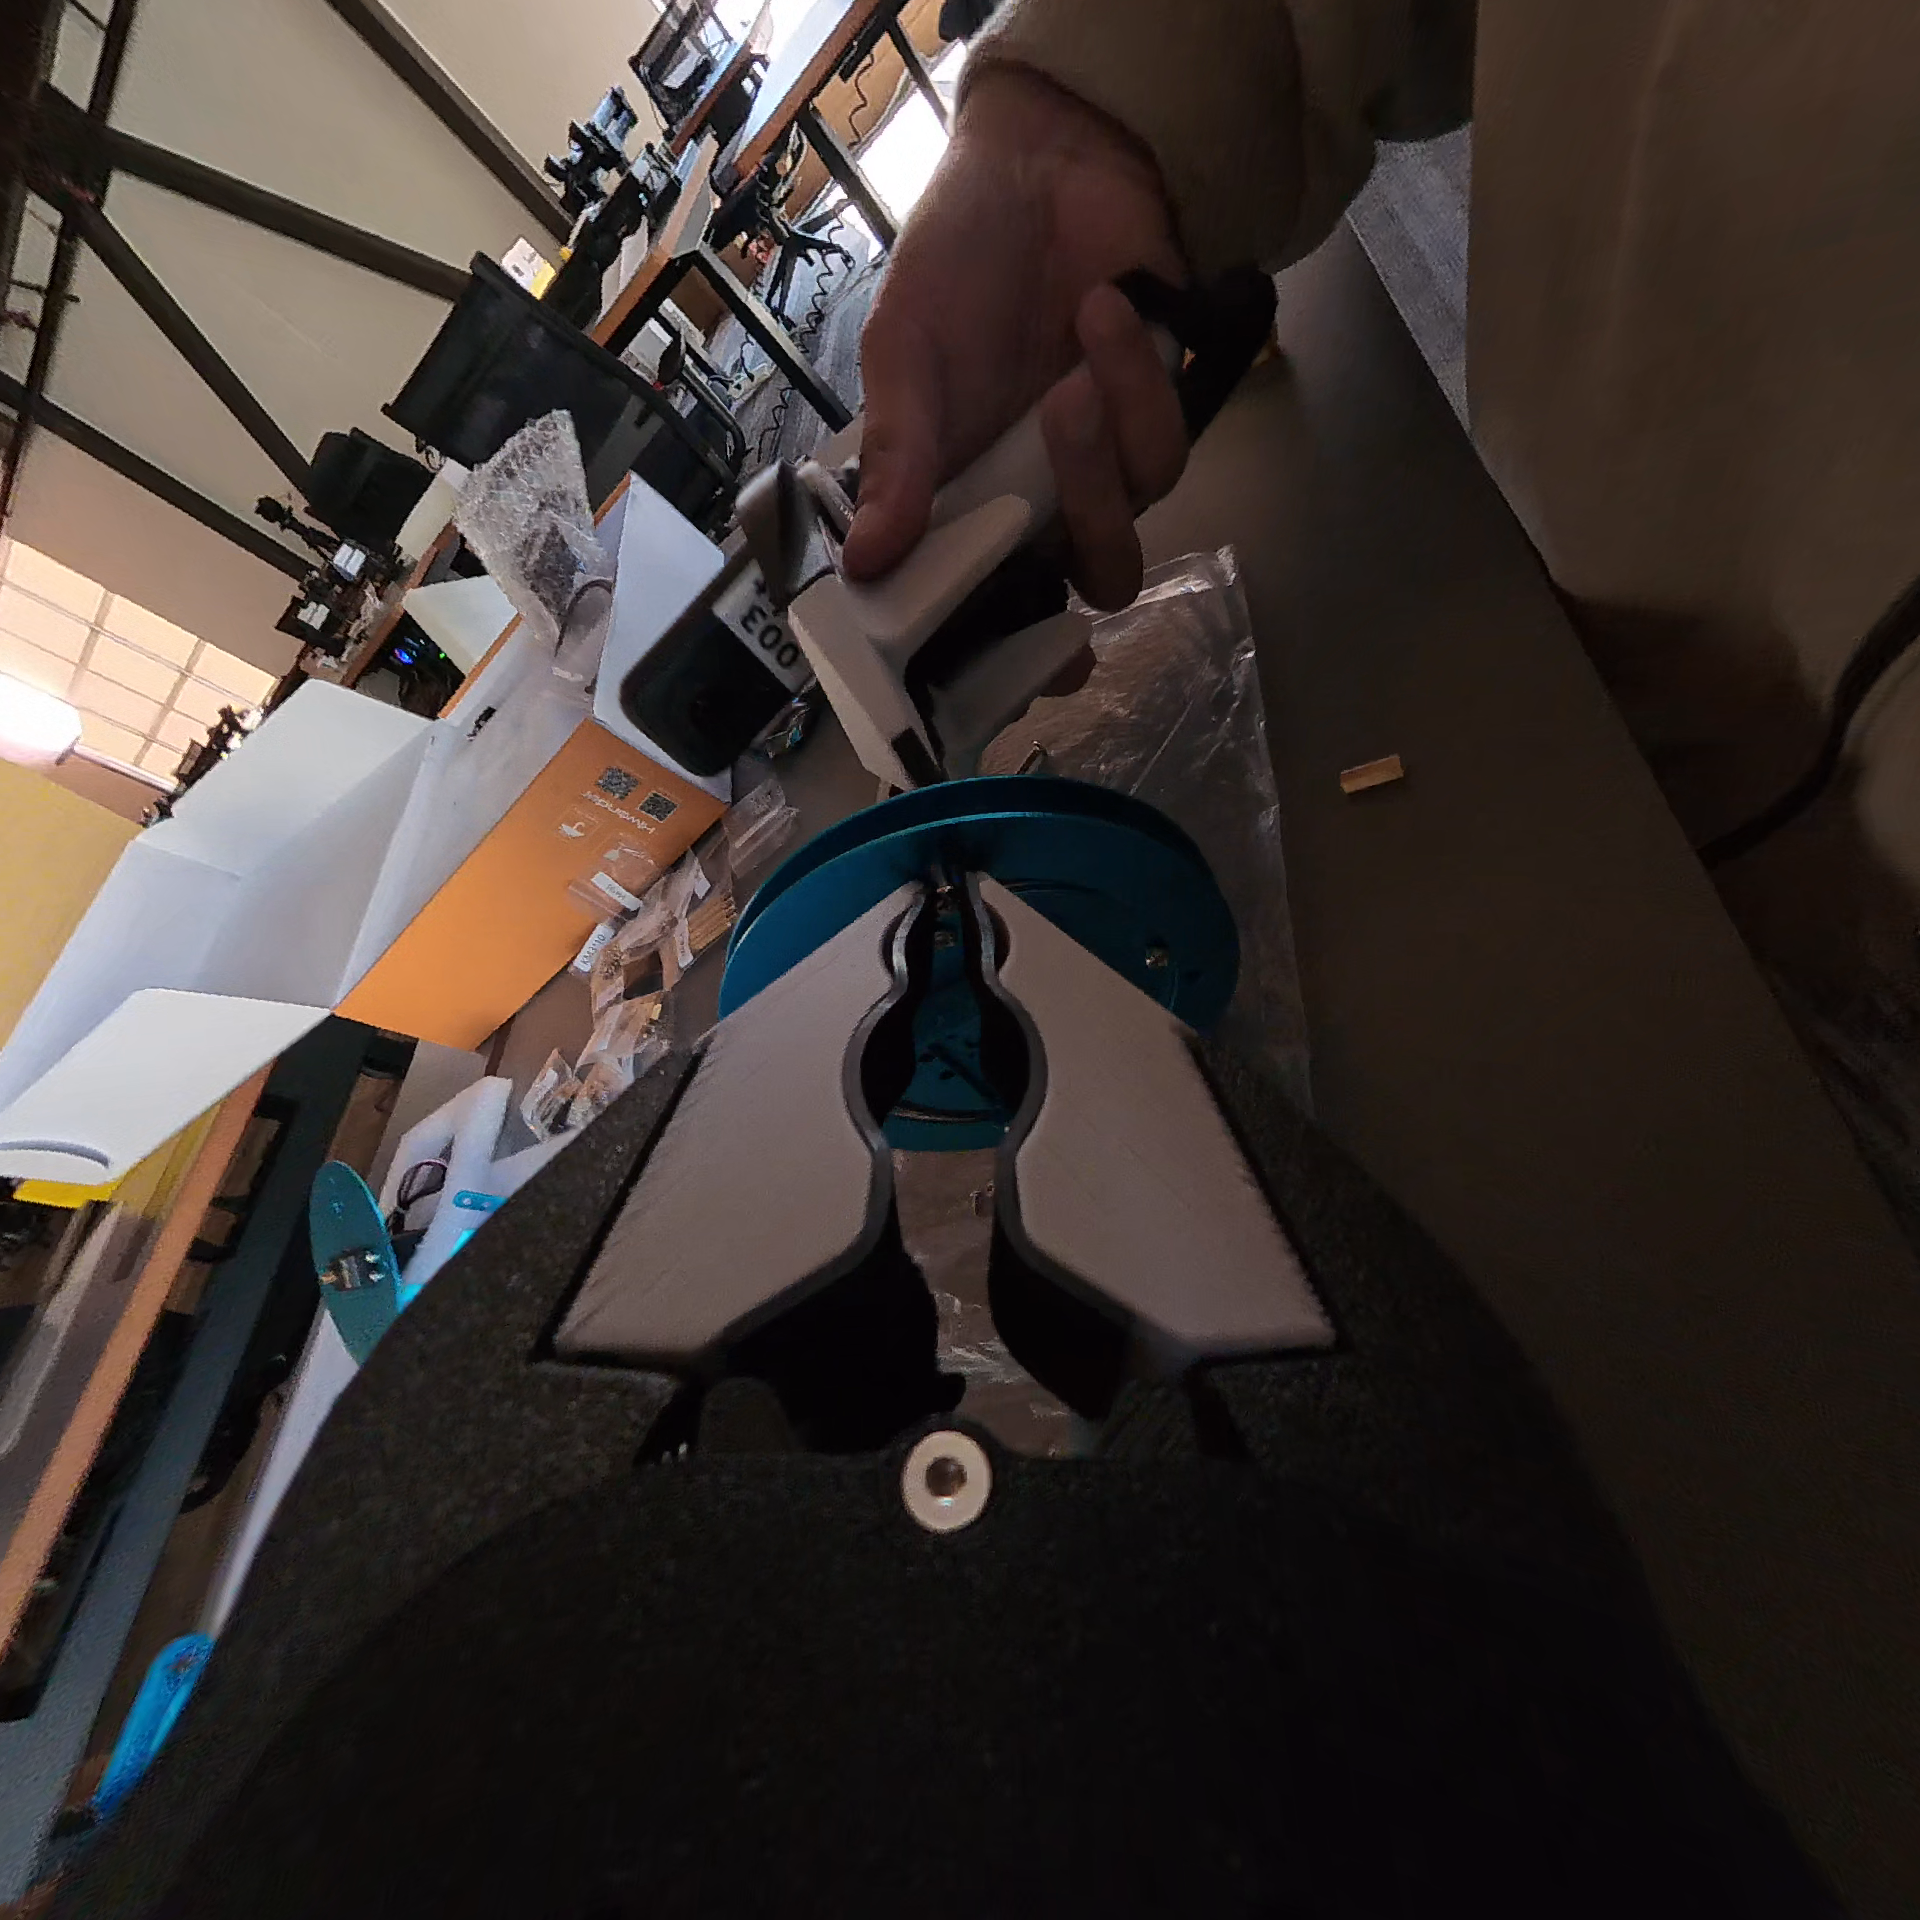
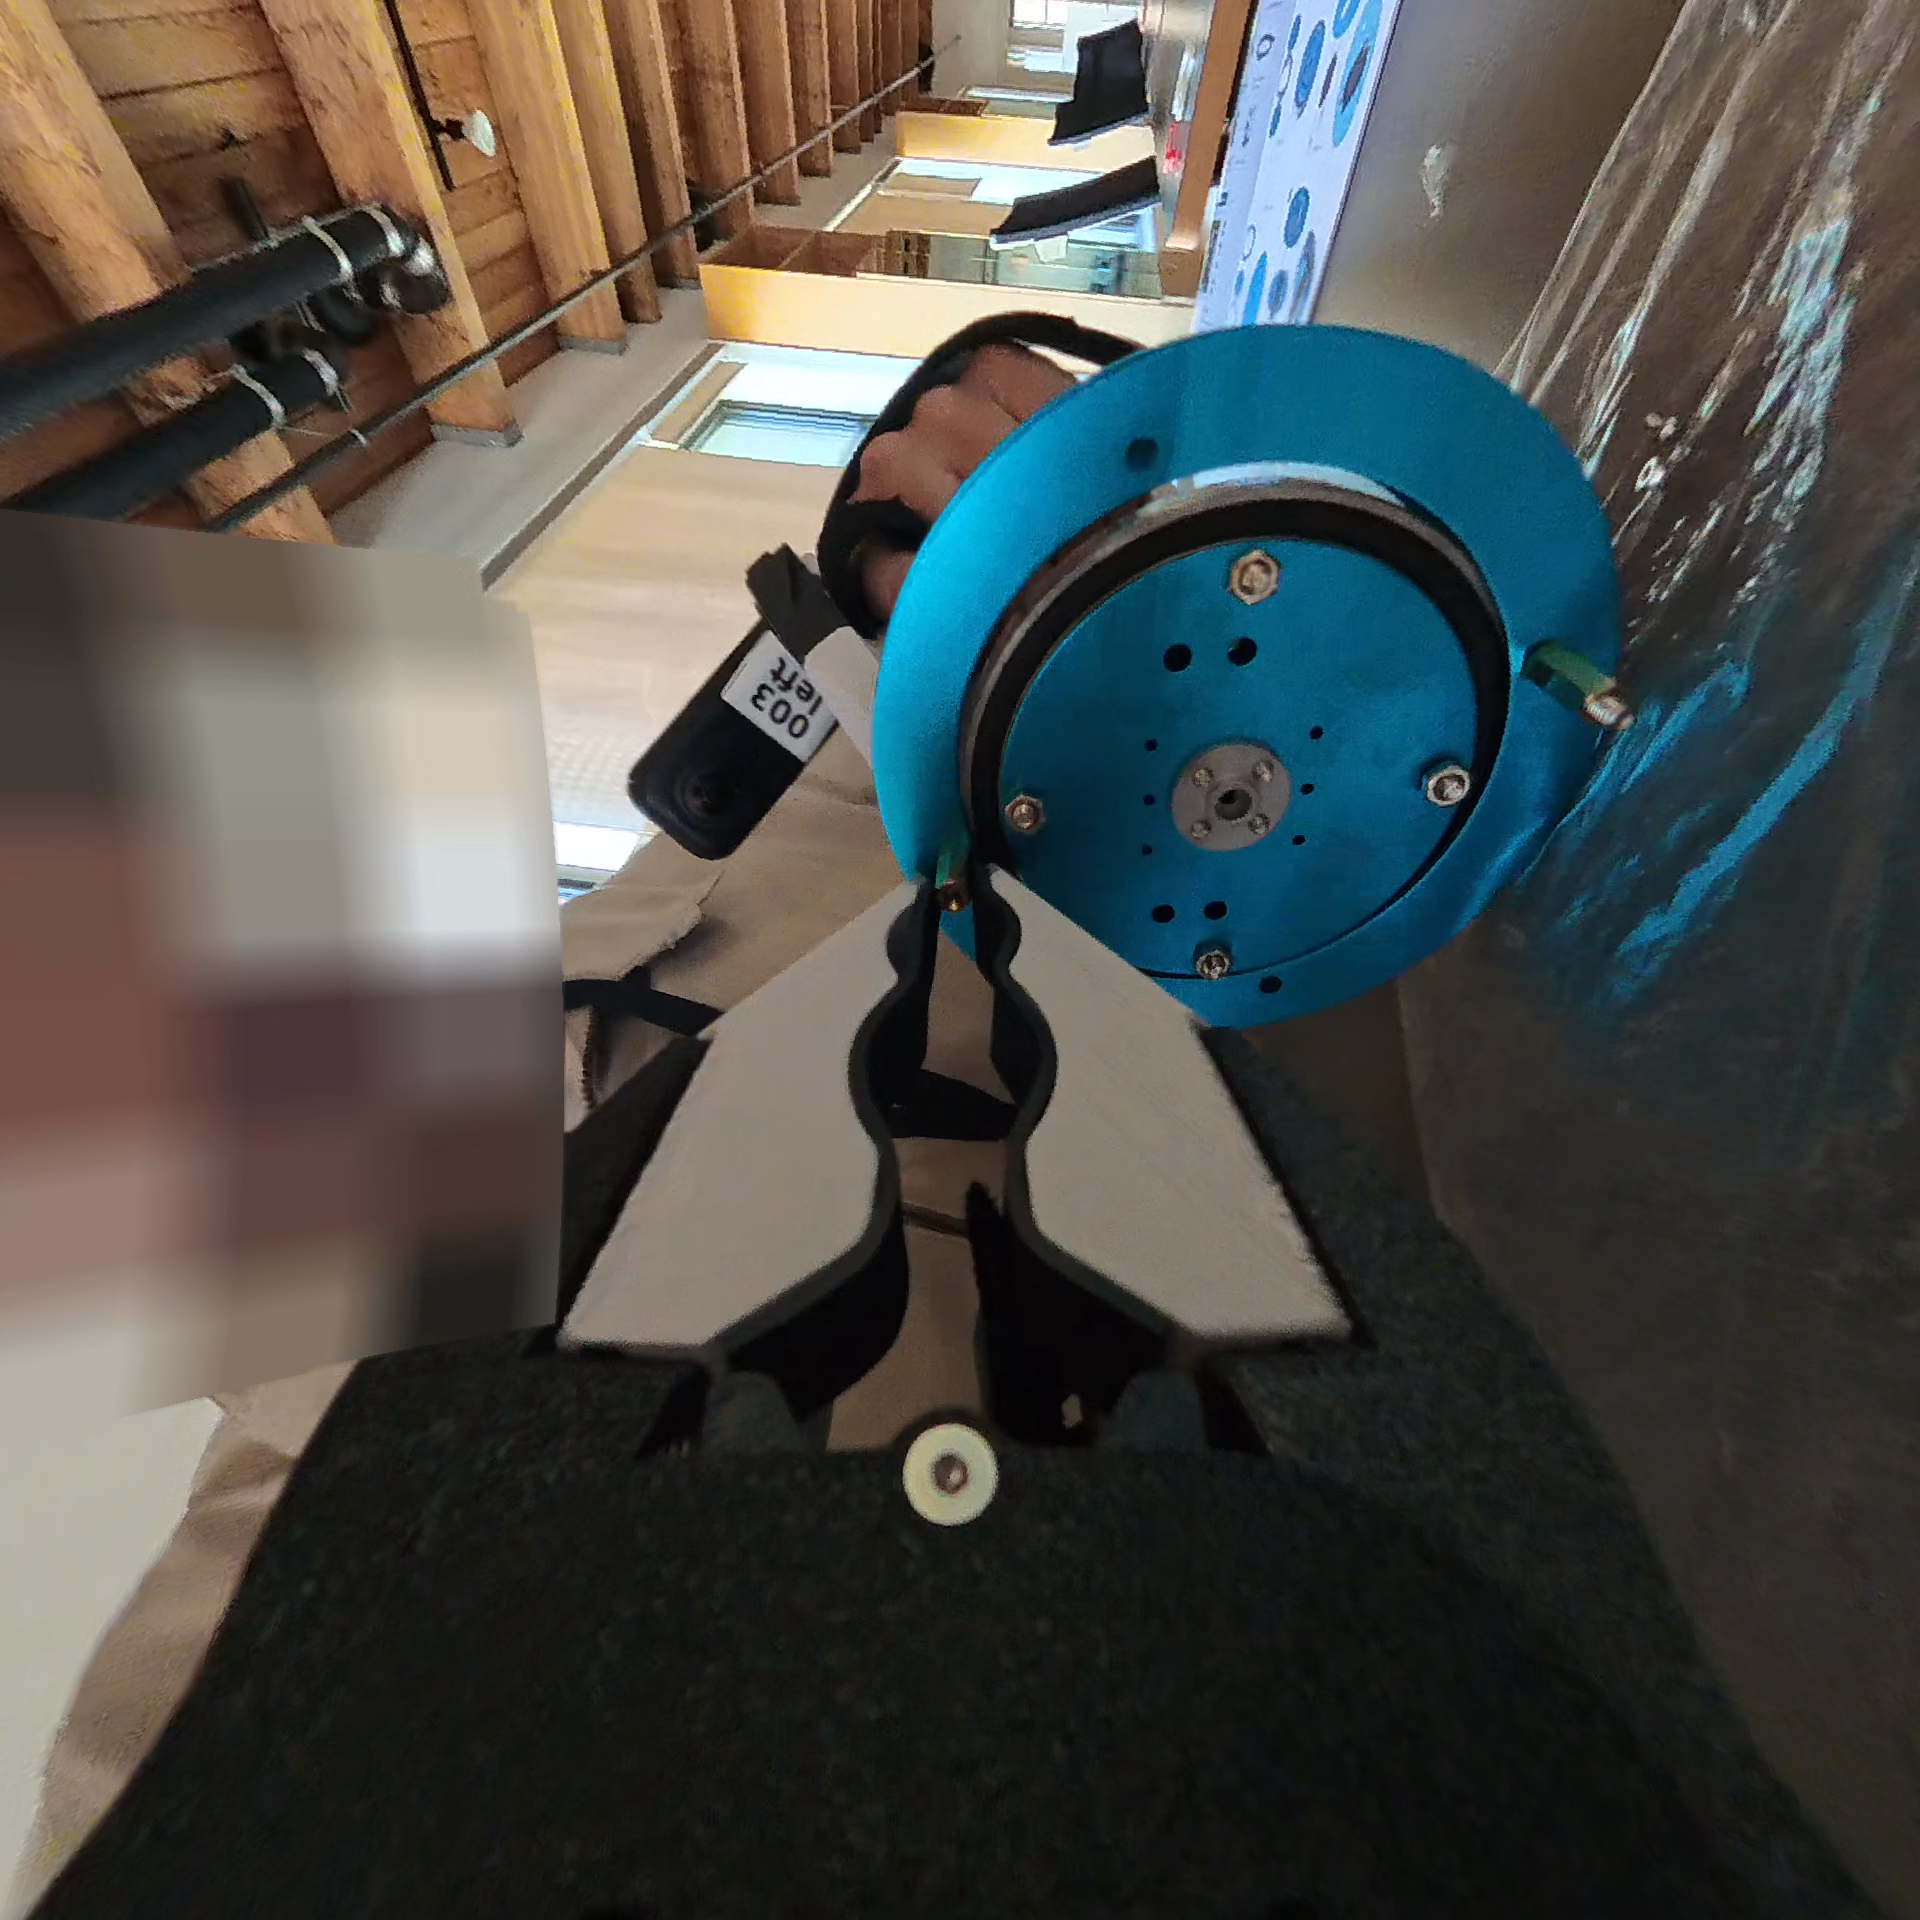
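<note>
A blue round disc assembly (image 2: 1247, 727) with a black ring, screws and a grey hub is held up on edge; it also shows in the left wrist view (image 1: 977, 935). My left gripper (image 1: 951, 883) is shut on the disc's rim. My right gripper (image 2: 951, 883) is shut on a small green and brass standoff (image 2: 951, 878) at the disc's lower left edge. A second standoff (image 2: 1579, 691) sticks out at the disc's right edge. The right gripper (image 1: 914, 764), held by a hand (image 1: 997, 343), comes down onto the rim from above. The left gripper's camera (image 2: 717, 779) shows behind the disc.
A clear plastic bag (image 1: 1195, 707) lies under the disc on the grey table (image 1: 1507, 1039). An orange and white box (image 1: 499, 862) and bags of small parts (image 1: 634, 977) lie left. Blue parts (image 1: 353, 1268) sit lower left. A small tan piece (image 1: 1371, 774) lies right. A parts sheet (image 2: 1299, 156) lies beyond.
</note>
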Motion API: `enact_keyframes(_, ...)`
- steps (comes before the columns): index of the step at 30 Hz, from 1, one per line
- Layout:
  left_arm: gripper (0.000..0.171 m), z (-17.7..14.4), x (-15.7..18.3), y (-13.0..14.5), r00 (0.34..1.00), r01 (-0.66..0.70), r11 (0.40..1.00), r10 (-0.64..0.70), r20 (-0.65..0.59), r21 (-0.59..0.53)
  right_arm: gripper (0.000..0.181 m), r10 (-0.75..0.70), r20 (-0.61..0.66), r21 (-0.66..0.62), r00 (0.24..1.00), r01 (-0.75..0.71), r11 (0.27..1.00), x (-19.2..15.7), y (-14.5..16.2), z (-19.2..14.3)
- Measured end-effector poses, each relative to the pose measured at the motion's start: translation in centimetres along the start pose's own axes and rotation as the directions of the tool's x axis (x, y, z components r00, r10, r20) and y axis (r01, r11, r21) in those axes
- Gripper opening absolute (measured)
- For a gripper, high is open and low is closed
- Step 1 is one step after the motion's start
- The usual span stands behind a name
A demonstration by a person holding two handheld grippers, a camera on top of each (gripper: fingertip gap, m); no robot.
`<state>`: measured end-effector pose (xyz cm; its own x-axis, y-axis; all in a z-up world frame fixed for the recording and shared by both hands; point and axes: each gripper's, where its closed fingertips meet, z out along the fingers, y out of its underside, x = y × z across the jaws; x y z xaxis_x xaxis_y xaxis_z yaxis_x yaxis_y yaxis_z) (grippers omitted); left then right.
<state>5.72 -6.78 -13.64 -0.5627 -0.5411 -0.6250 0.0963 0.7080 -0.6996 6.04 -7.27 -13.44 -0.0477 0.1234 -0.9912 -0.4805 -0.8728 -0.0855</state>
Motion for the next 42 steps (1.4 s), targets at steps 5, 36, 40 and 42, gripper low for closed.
enact_keyframes(5, 0.002, -0.1, -0.8, 0.4, 0.934, 0.355, 0.934, -0.353, -0.056, 0.04, 0.01, -0.56, -0.223, -0.076, 0.798, 0.558, 0.826, -0.2, -1.0, -0.6)
enact_keyframes(36, 0.001, 0.0, 0.0, 0.1, 0.893, 0.444, 0.894, -0.447, -0.047, -0.057, 0.003, -0.826, -0.141, -0.881, -0.546, 0.449, -0.147, 1.3, -1.6, -0.3)
enact_keyframes(40, 0.001, 0.1, 0.1, 0.1, 0.984, 0.177, 0.98, -0.176, 0.021, -0.095, 0.004, -0.966, -0.175, -0.855, -0.189, 0.517, 0.054, 1.7, -0.7, -0.3)
enact_keyframes(42, 0.001, 0.2, 0.3, 0.1, 0.998, 0.047, 0.991, -0.042, 0.044, -0.121, 0.004, -0.986, -0.168, -0.856, -0.01, 0.498, 0.14, 1.9, -0.1, -0.4)
